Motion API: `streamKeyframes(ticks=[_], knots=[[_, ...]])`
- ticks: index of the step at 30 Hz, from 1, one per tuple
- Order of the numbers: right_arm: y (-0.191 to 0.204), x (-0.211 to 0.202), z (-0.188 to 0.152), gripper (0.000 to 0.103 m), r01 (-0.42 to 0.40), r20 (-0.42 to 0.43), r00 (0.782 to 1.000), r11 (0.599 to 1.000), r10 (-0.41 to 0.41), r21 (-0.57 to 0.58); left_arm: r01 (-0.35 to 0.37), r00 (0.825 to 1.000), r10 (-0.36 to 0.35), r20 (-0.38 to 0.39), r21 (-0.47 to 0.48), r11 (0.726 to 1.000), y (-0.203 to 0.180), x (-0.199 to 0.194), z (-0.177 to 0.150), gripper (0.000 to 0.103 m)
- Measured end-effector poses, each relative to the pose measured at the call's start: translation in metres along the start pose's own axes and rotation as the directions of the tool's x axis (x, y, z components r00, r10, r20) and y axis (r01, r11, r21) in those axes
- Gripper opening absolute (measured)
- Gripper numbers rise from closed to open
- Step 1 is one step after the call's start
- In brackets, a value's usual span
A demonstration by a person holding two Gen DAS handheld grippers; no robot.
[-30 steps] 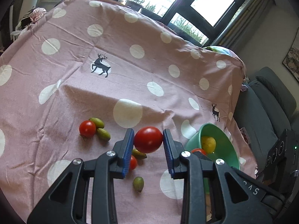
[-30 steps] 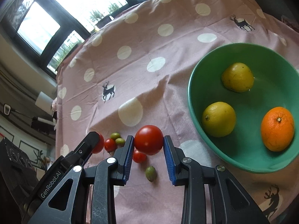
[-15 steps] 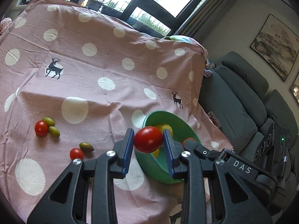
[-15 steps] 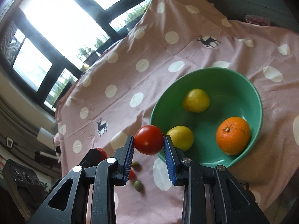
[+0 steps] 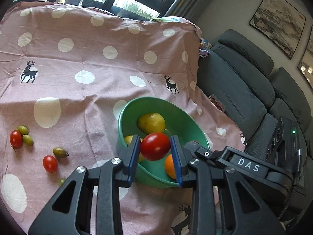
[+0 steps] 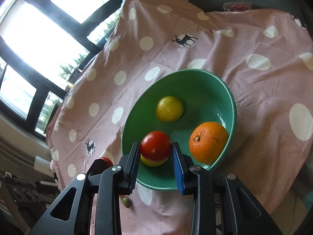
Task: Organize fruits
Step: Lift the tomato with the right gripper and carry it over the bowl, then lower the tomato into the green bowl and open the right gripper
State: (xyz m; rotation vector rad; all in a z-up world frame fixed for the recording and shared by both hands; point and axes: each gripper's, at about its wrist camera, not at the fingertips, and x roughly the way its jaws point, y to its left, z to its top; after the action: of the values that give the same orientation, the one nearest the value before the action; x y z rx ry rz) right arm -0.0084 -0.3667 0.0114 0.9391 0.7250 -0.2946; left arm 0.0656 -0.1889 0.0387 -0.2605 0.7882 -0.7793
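the left gripper [image 5: 155, 152] is closed on a big red tomato, the left tomato [image 5: 155, 146], with both blue pads against its sides. it holds this fruit over the near rim of the green bowl [image 5: 154, 98]. the right gripper [image 6: 156, 154] also clamps a red tomato, the right tomato [image 6: 155, 145], above the inside of the same bowl, just over a yellow lemon [image 6: 154, 161]. in the bowl lie also a second lemon [image 6: 169, 108] near the middle and an orange [image 6: 208, 142] against the wall.

the bowl stands on a pink cloth [image 5: 88, 62] with white dots and small black deer, which covers the whole surface and has many soft folds. on the cloth, well apart from the bowl, lie the small fruits: one small tomato [image 5: 16, 139] touching two green olives [image 5: 25, 135], and nearer to the bowl another small tomato [image 5: 50, 163] beside a darker olive [image 5: 60, 152]. one more olive [image 6: 126, 201] lies near the right gripper's fingers.

behind the cloth there are large windows [image 6: 39, 39] with dark frames and very bright light (outside some green plants show). beside the surface stands a grey sofa [image 5: 234, 90], and a framed painting [image 5: 277, 23] hangs on the wall above it.
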Motion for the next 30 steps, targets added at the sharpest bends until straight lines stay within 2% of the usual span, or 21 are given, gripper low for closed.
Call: streamKeyframes(ticks=[11,30], knots=[[-0.015,0.009,0.004,0.034,0.076,-0.022,0.997,0.996,-0.075,0.039,-0.02,0.998,0.024,-0.067,0.054,0.998,-0.007,0.026,-0.009,0.031],[-0.016,0.015,0.002,0.034,0.103,-0.048,0.994,0.994,-0.101,0.028,-0.034,0.994,0.041,-0.105,0.068,0.997,-0.009,0.041,-0.014,0.03]])
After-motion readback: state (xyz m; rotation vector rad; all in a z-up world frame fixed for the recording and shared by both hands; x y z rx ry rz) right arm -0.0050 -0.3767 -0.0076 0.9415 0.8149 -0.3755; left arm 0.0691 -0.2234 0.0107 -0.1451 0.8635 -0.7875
